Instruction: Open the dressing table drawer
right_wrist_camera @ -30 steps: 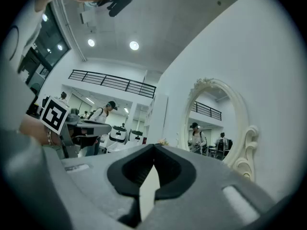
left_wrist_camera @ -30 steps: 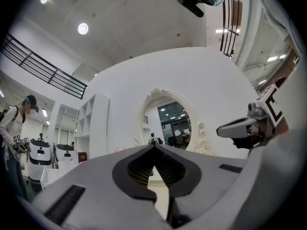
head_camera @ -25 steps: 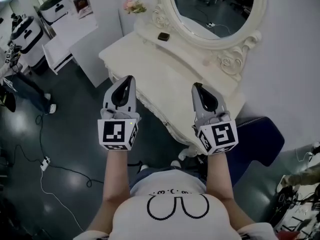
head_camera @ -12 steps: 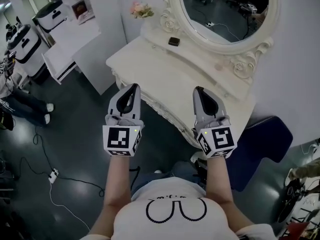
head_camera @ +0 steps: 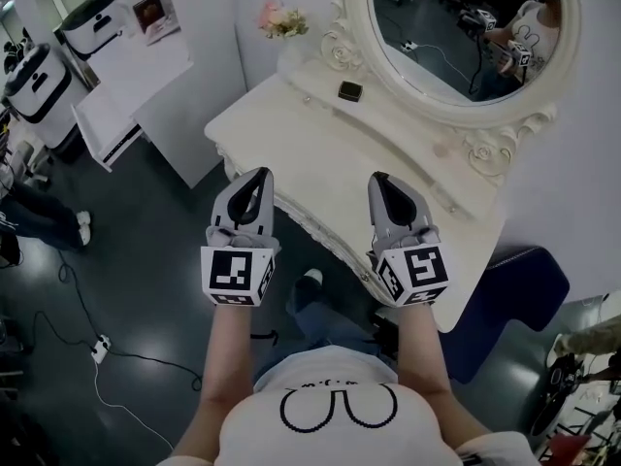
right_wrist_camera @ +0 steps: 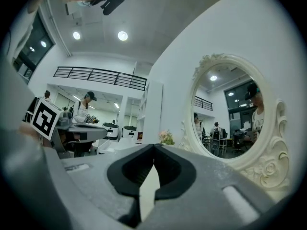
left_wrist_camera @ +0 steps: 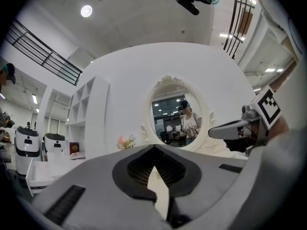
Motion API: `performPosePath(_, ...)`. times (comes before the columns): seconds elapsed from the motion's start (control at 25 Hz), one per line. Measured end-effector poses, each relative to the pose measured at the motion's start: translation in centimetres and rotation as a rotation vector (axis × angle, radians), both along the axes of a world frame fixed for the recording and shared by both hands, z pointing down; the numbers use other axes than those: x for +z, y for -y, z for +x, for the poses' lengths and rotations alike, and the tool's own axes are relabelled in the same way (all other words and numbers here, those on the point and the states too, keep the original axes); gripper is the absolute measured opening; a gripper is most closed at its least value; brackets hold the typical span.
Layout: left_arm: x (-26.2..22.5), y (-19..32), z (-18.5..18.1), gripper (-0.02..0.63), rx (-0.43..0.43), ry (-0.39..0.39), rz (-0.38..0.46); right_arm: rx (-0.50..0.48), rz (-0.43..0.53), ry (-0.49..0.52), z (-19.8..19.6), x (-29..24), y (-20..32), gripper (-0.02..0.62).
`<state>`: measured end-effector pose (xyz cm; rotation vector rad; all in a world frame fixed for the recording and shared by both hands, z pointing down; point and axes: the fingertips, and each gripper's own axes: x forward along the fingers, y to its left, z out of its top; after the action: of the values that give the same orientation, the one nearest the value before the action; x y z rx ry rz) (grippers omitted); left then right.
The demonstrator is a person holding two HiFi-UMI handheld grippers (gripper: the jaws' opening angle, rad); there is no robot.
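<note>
The cream dressing table [head_camera: 320, 153] with its carved front edge [head_camera: 315, 229] stands ahead of me, under an oval mirror [head_camera: 466, 27]. The drawer front is hidden below that edge in the head view. My left gripper [head_camera: 259, 174] hovers at the table's front left edge, shut and empty. The right gripper [head_camera: 377, 178] hangs over the front of the tabletop, also shut on nothing. In the left gripper view the left gripper [left_wrist_camera: 154, 147] points level at the mirror [left_wrist_camera: 178, 121]. In the right gripper view the right gripper [right_wrist_camera: 154, 146] points the same way, with the mirror [right_wrist_camera: 230, 114] at its right.
A small dark box [head_camera: 350, 91] and pink flowers [head_camera: 281, 19] sit on the table's back shelf. A white cabinet [head_camera: 146, 61] stands to the left and a blue seat [head_camera: 514, 284] to the right. A cable with a power strip [head_camera: 97, 348] lies on the dark floor.
The table and mirror have come nearer as both grippers moved forward together. A person's reflection now shows in the mirror. Both grippers stay shut.
</note>
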<state>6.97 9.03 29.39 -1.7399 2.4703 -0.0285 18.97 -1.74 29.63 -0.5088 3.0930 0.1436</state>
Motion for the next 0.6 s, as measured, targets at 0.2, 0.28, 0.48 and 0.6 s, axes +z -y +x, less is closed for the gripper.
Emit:
performPosePath(0.2, 1.2, 4.1, -5.6, -0.002, 0.008, -0.01, -0.031, -0.003, 0.005, -0.041, -6.0, 1.7, 3.8, 0.0)
performPosePath(0.28, 1.7, 5.9, -8.0, -0.002, 0.011, -0.014, -0.049, -0.004, -0.006, -0.053, -8.3, 2.4, 5.3, 0.002)
performPosePath(0.48, 2.4, 10.3, -12.4, -0.002, 0.015, -0.003, -0.066, 0.006, -0.044, -0.082, -12.4, 4.2, 9.1, 0.002)
performPosePath(0.6, 3.1, 12.1, -14.4, -0.002, 0.027, -0.016, -0.087, 0.015, -0.058, -0.103, -14.3, 5.1, 10.7, 0.002)
